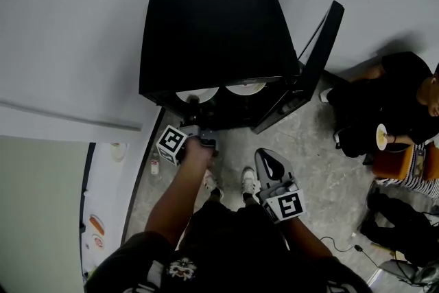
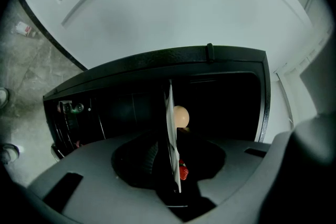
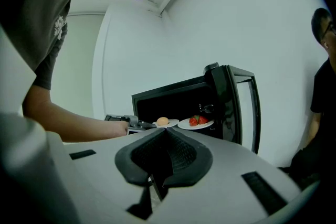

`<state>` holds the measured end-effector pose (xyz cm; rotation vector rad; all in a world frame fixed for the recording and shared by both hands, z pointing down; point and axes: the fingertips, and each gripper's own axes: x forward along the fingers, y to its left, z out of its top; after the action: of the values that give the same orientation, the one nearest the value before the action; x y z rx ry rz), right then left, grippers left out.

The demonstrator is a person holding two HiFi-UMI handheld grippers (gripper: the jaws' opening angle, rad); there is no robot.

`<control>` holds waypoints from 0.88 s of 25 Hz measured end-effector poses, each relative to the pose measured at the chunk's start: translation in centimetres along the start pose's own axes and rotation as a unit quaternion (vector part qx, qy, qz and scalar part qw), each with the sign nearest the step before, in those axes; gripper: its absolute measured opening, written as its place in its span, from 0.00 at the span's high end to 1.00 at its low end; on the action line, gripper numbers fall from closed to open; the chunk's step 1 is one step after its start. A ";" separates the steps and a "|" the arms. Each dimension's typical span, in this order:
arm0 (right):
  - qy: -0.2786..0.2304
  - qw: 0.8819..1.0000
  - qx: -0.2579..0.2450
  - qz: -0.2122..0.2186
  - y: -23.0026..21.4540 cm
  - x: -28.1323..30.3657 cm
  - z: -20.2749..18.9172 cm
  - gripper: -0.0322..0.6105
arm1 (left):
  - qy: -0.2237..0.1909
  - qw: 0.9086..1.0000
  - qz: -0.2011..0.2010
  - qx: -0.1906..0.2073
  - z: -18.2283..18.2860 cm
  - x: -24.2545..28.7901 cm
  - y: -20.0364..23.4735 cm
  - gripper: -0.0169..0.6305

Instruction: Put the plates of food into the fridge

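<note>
Jaws apart on the left gripper [image 2: 170,165], rim of a white plate [image 2: 170,128] carrying a pale round food [image 2: 181,115] standing between them. Plate just inside the open black fridge [image 1: 212,31], beside a second plate [image 1: 245,87]. Jaws together and empty on the right gripper [image 3: 167,136], well back from the fridge.

The left arm [image 1: 171,199] is stretched forward and away from the body. The left hand [image 1: 197,149] holds the left gripper [image 1: 194,106] at the far end of its reach, with the jaws standing apart. The right gripper [image 1: 269,161] is near the body on the right, pointing forward, its jaws pressed together.
</note>
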<state>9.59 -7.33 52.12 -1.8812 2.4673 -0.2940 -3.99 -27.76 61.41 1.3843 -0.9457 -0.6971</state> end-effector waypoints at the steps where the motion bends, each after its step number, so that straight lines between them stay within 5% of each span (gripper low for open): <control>1: -0.005 1.000 0.001 0.002 0.0 -0.1 0.1 0.91 | 0.000 1.000 0.001 0.009 -0.1 -0.3 -0.1 0.81; 7: -0.005 1.000 -0.007 0.003 -0.9 -0.7 0.1 0.91 | 0.020 0.992 -0.004 0.121 -1.3 -4.4 -1.7 0.80; 11: -0.032 0.999 -0.007 0.004 -1.1 -0.8 1.8 0.91 | 0.055 0.970 -0.017 0.237 -3.6 -7.1 -3.3 0.80; 14: -0.042 0.999 -0.017 0.008 -1.3 -1.1 2.5 0.91 | 0.073 0.929 -0.050 0.360 -5.8 -8.6 -5.8 0.82; 21: -0.070 0.997 -0.028 0.008 -2.0 -2.0 5.1 0.91 | 0.090 0.795 -0.110 0.590 -11.7 -11.8 -10.7 0.94; 22: -0.072 0.997 -0.031 0.009 -2.0 -2.1 5.3 0.91 | 0.092 0.784 -0.112 0.603 -12.3 -12.1 -11.1 0.94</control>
<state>12.77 -6.54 47.03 -1.8320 2.4240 -0.0784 2.23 -12.31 49.43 2.6723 -1.1086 -0.0092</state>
